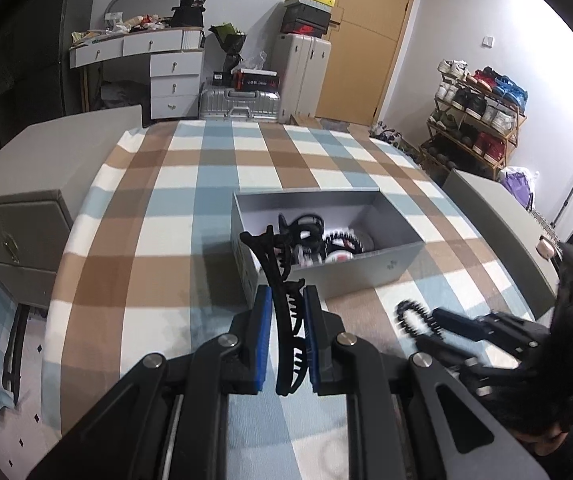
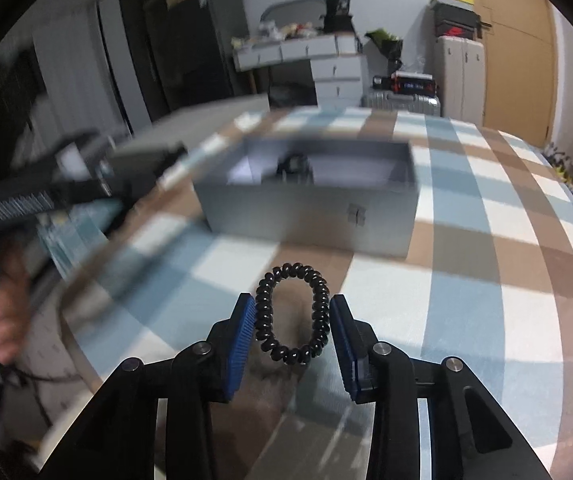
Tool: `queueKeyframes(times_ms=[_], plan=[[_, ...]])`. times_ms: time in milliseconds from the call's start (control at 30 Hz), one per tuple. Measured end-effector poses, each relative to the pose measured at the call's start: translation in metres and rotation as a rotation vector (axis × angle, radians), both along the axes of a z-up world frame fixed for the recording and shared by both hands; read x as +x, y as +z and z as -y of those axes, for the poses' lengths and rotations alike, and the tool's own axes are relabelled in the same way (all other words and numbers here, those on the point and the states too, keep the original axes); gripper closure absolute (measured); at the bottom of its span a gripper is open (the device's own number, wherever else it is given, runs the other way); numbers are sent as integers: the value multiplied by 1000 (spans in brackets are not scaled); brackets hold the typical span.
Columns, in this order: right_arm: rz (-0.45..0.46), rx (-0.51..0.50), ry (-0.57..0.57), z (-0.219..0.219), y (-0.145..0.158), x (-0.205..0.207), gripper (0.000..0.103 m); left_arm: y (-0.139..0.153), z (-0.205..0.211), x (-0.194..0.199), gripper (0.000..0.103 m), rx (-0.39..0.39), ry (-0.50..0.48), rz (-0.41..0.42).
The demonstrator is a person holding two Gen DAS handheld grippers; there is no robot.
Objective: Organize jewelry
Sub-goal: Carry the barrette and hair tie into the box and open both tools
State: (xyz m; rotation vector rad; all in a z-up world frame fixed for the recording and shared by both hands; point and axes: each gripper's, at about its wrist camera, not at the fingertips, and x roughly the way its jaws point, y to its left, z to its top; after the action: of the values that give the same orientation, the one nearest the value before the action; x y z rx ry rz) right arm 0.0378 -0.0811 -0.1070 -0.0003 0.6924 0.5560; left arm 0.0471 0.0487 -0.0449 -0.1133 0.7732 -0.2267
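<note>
Checked cloth point(image 1: 174, 208) in blue, brown and white covers the worktop. Grey open box point(image 1: 366, 272) sits mid-cloth, black and white hair pieces inside. Left hand-held gripper point(image 1: 287, 300) clenched on a black hair claw point(image 1: 282, 300), held upright just in front of the box's near-left corner, claw tip overlapping the box rim. Right hand-held gripper point(image 2: 292, 312) holds a black spiral hair tie point(image 2: 293, 314) between its blue pads point(image 2: 242, 344); tie touches both pads, above the cloth, near the box front.
</note>
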Motion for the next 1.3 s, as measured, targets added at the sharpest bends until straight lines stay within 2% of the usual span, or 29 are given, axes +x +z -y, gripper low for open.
queueKeyframes(times_ms=[67, 267, 400, 633, 800, 967, 1167, 1200, 1233, 1267, 1300], plan=[[26, 52, -1, 7, 16, 4, 66, 2, 1, 7, 93, -13, -4, 5], [48, 121, 4, 11, 48, 35, 66, 1, 9, 29, 93, -30, -35, 5], [49, 126, 1, 8, 56, 59, 66, 2, 15, 39, 93, -31, -57, 5], [25, 100, -2, -3, 52, 89, 66, -3, 26, 57, 93, -53, -110, -15], [9, 61, -29, -6, 42, 103, 65, -10, 27, 68, 93, -86, -111, -41], [-26, 63, -52, -1, 31, 114, 65, -14, 33, 72, 93, -90, -122, -64], [-30, 77, -58, 0, 29, 118, 60, -13, 32, 73, 92, -100, -123, -64], [-28, 81, -54, 0, 29, 118, 56, -13, 32, 74, 91, -98, -120, -64], [-25, 84, -52, 1, 29, 117, 55, -12, 32, 74, 85, -92, -114, -66], [-21, 88, -50, 1, 30, 117, 53, -12, 31, 74, 73, -90, -110, -69], [-15, 94, -47, 2, 31, 115, 51, -12, 30, 73, 66, -94, -106, -69]])
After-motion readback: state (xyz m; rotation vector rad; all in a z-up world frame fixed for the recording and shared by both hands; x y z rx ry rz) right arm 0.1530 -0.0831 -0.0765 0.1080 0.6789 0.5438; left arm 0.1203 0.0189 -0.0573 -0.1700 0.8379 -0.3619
